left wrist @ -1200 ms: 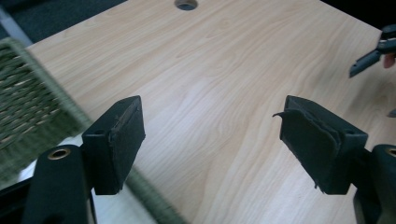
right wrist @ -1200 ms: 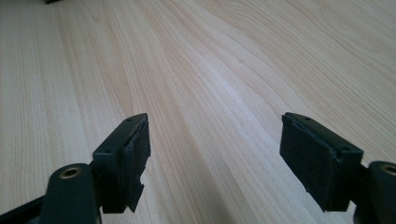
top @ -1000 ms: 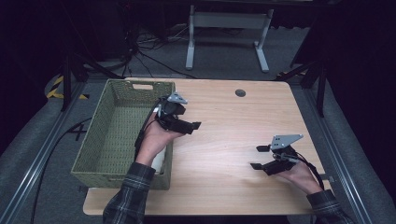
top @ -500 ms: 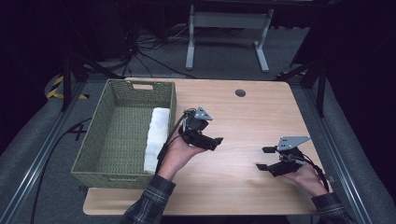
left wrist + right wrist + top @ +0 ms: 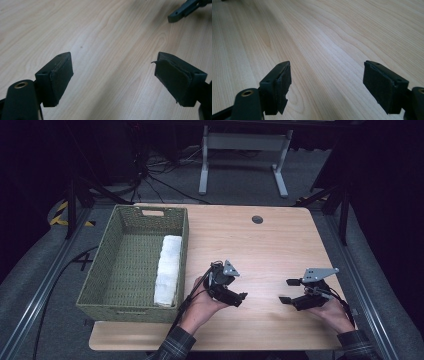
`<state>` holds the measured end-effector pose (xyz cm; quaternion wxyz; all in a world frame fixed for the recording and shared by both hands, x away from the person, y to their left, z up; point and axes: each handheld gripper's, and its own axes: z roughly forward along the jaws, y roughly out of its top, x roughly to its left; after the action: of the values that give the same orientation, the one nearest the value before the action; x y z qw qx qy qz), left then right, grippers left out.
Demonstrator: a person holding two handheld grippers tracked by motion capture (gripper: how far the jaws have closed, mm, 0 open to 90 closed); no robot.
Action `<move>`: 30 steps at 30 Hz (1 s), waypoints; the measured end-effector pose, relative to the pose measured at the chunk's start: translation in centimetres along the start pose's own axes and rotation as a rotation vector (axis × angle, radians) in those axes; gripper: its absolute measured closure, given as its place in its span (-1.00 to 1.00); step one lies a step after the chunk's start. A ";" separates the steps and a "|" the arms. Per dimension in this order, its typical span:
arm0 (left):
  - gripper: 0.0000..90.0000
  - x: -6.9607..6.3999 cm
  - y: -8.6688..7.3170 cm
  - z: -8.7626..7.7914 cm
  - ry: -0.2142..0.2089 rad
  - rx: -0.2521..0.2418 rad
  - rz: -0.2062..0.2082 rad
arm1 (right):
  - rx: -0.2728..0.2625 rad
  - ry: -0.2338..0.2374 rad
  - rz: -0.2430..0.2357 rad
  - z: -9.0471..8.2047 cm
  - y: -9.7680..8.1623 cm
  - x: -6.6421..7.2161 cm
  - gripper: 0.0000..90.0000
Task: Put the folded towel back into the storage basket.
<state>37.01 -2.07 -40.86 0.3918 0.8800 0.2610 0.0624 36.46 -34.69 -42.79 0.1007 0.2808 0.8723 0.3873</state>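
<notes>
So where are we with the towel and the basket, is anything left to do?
Done, by the look of it: the rolled white towel lies inside the green woven basket, against its right wall. In hand: nothing. The left gripper and the right gripper are both open over bare table. Left: I see no other loose item on the table, so probably nothing.

A rolled white towel [image 5: 168,270] lies lengthwise along the right wall inside the green woven basket [image 5: 107,270].

A dark lab or recording studio is suggested: a lone wooden table [image 5: 280,240] is ringed by floor rails [image 5: 360,285], loose cables [image 5: 150,180] and stand legs [image 5: 242,157].
</notes>
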 end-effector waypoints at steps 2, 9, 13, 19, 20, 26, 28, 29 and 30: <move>-0.65 -0.2 -0.5 0.4 -0.001 0.014 0.003 | 0.000 -0.005 0.008 -0.1 -0.2 -0.1 -0.49; -0.65 -0.6 -2.2 1.8 0.020 0.025 0.017 | 0.012 -0.024 0.039 -0.3 -1.4 -0.4 -0.52; -0.65 -0.8 -2.9 2.3 0.040 0.045 0.031 | 0.026 -0.040 0.053 -0.4 -2.0 -0.5 -0.53; -0.66 -0.9 -3.8 3.3 0.057 0.084 0.056 | 0.053 -0.062 0.060 -0.4 -2.8 -0.6 -0.57; -0.66 -0.9 -3.8 3.3 0.057 0.084 0.056 | 0.062 -0.068 0.060 -0.4 -2.9 -0.6 -0.57; -0.68 -1.0 -4.1 3.8 0.051 0.112 0.061 | 0.073 -0.091 0.079 -0.5 -3.5 -0.8 -0.60; -0.68 -1.0 -4.3 4.0 0.051 0.114 0.065 | 0.081 -0.114 0.080 -0.4 -3.8 -0.9 -0.60; -0.69 -1.1 -4.3 4.0 0.046 0.129 0.071 | 0.090 -0.122 0.081 -0.4 -3.8 -1.0 -0.60; -0.70 -1.1 -4.3 4.0 0.045 0.115 0.076 | 0.092 -0.132 0.080 -0.4 -3.9 -1.0 -0.60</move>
<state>35.58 -2.88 -46.64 0.3322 0.9086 0.2394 0.0820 35.54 -37.60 -45.45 0.1294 0.3447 0.8689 0.3310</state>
